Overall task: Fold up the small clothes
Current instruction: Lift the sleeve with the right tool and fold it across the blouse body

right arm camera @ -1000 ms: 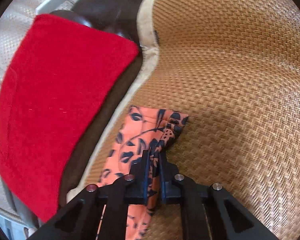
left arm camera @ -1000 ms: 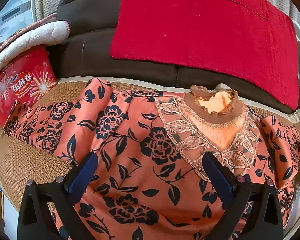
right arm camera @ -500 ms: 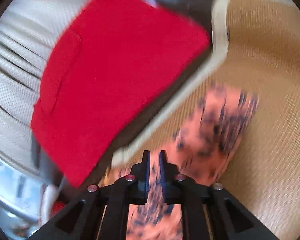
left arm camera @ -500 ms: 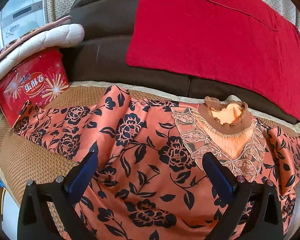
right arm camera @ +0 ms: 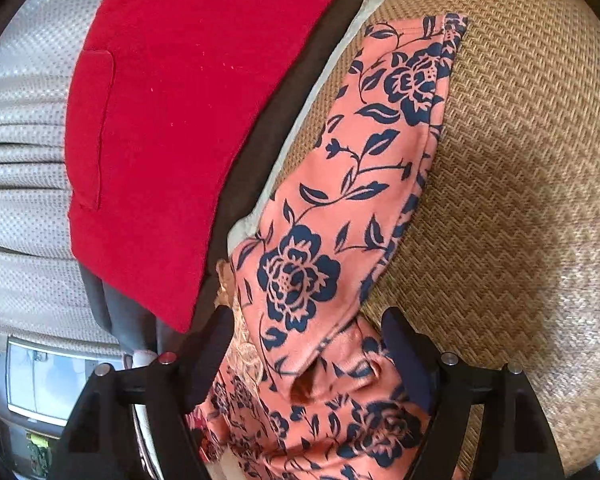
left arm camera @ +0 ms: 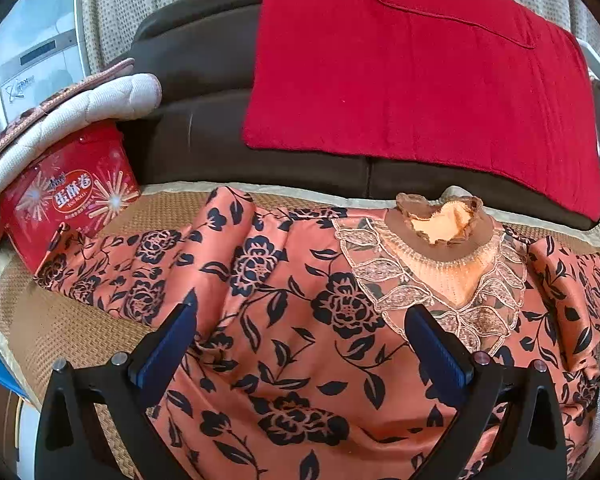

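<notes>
An orange blouse with dark blue flowers [left arm camera: 284,312] lies spread on a woven mat [left arm camera: 60,332], its lace collar [left arm camera: 440,236] toward the sofa back. My left gripper [left arm camera: 300,316] hovers open above the blouse's chest, nothing between its fingers. In the right wrist view the blouse's right sleeve [right arm camera: 364,168] lies stretched out flat on the mat [right arm camera: 520,160]. My right gripper [right arm camera: 308,324] stands over the sleeve's shoulder end; its jaws are opening and the pads do not press the cloth that lies under them.
A red cloth [left arm camera: 420,72] drapes the dark brown sofa back [left arm camera: 204,128]. A red snack tin [left arm camera: 68,196] stands at the left end of the mat under a folded white quilted pad [left arm camera: 72,112]. Bare mat spreads to the right of the sleeve.
The right gripper, earlier shut on the sleeve end, has let go and its jaws have spread; it has swung back toward the shoulder. The sleeve now lies flat. The left gripper has hardly moved.
</notes>
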The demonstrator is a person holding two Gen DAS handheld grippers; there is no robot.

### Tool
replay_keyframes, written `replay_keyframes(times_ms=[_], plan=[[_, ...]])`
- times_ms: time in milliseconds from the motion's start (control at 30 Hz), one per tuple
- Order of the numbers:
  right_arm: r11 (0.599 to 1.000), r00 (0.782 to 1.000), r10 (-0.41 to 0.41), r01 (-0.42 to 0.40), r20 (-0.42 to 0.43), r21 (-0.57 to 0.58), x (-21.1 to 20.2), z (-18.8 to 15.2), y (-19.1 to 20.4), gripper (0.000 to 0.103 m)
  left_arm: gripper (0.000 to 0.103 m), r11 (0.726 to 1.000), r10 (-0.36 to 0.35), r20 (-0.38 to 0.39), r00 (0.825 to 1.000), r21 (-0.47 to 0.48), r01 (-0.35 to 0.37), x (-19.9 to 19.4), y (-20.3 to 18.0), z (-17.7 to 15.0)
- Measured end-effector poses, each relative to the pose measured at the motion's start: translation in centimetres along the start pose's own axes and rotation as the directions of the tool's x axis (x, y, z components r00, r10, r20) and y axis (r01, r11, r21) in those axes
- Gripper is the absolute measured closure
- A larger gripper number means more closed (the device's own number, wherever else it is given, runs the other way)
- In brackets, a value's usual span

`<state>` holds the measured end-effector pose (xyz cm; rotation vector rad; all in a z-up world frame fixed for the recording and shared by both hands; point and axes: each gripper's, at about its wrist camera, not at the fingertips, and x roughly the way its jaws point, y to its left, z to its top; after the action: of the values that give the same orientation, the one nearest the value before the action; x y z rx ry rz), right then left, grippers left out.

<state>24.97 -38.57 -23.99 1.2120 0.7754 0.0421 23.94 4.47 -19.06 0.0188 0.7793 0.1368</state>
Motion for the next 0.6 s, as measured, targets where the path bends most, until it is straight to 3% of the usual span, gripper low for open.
replay_keyframes(times_ms=[133,200,267,367,400,500,600], plan=[[0.998,0.999,0.038,-0.038,0.003,0.049,3.4,0.3,-0.7,0.037,0.0,1.0,-0.014,-0.027,1.0,-0.021,0.013,0.5,0.5,0.1],[0.999,0.999,-0.01,0.009,0.032,0.032,5.3,0.7,-0.5,0.07,0.0,1.0,-0.017,-0.032,0.999,-0.026,0.016,0.6,0.7,0.2],[1.0,0.998,-0.028,0.028,0.055,0.015,6.3,0.8,-0.3,0.075,0.0,1.0,-0.012,-0.033,0.999,-0.027,0.011,0.7,1.0,0.3],[0.985,0.985,-0.068,0.092,0.158,-0.146,6.1,-0.3,3.8,0.079,0.0,0.999,-0.002,-0.036,0.999,-0.044,0.0,0.9,1.9,0.6],[0.965,0.981,-0.038,0.086,0.188,-0.25,6.0,-1.2,6.2,0.079,0.0,0.998,0.005,-0.039,0.999,-0.055,-0.007,1.0,2.4,0.7],[0.885,0.985,0.085,-0.006,0.149,-0.465,6.8,-4.4,11.2,0.079,0.0,0.995,0.014,-0.054,0.998,-0.1,-0.02,1.4,4.1,1.0],[0.741,0.999,0.049,-0.031,0.007,-0.671,10.2,-9.8,15.3,0.078,0.0,0.99,0.038,-0.069,0.997,-0.133,-0.047,1.8,5.7,1.2]])
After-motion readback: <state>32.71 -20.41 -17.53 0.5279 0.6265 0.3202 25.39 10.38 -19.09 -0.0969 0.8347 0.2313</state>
